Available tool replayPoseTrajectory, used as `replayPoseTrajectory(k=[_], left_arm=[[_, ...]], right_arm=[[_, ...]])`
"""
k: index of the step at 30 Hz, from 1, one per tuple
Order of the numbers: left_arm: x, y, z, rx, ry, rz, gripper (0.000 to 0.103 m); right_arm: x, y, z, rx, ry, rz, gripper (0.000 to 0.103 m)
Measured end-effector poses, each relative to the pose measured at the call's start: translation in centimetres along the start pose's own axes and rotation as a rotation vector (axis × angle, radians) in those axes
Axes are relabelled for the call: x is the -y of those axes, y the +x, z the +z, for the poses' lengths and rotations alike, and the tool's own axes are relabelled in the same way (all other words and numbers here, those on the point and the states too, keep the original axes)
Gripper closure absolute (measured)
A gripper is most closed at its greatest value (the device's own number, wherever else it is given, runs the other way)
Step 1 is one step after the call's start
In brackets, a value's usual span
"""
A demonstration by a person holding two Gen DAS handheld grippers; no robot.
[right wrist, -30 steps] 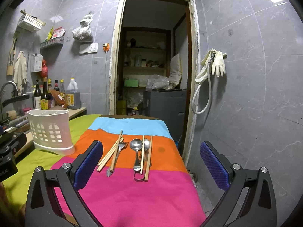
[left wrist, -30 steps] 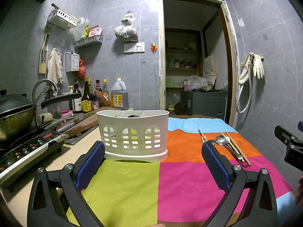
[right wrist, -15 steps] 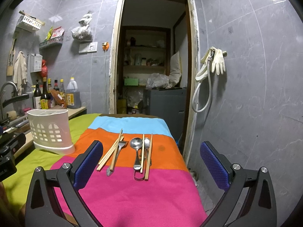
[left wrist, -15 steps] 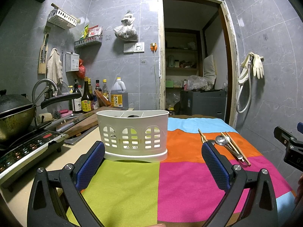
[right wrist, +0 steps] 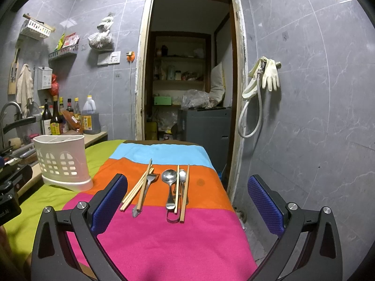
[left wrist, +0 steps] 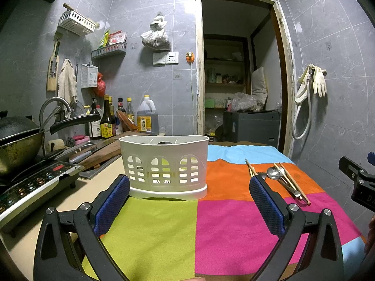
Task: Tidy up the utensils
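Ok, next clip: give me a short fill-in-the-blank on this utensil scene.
1. Both the left gripper and right gripper are ___.
2. The white caddy stands on the ___ stripe of the cloth.
3. The fork lies between the chopsticks and the large ___.

Missing: open; green; spoon

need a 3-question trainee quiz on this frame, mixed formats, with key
1. True or false: the right gripper is shut on a spoon.
2. Which cloth stripe does the caddy stand mostly on? A) blue B) green C) pink
3. Fill in: the fork lies between the left-hand chopsticks and the ____.

Key:
1. False. Both grippers are open and empty, the left gripper too.
2. B
3. spoon
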State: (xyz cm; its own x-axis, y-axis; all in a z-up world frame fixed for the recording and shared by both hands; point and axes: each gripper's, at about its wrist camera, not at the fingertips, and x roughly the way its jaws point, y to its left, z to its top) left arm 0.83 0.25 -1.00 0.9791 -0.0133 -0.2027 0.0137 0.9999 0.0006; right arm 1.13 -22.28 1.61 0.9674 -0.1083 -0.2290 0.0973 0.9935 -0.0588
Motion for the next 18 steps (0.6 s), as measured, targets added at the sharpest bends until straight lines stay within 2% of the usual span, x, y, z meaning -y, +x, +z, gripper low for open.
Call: replayPoseTrajectory(k=[18], left_arm=[[-0.02,0.04,0.0,-0.002,0.0,0.0,0.003]], right_arm=[[-0.22,0.2,-0.18,-0.003,0.0,0.0,0.0]])
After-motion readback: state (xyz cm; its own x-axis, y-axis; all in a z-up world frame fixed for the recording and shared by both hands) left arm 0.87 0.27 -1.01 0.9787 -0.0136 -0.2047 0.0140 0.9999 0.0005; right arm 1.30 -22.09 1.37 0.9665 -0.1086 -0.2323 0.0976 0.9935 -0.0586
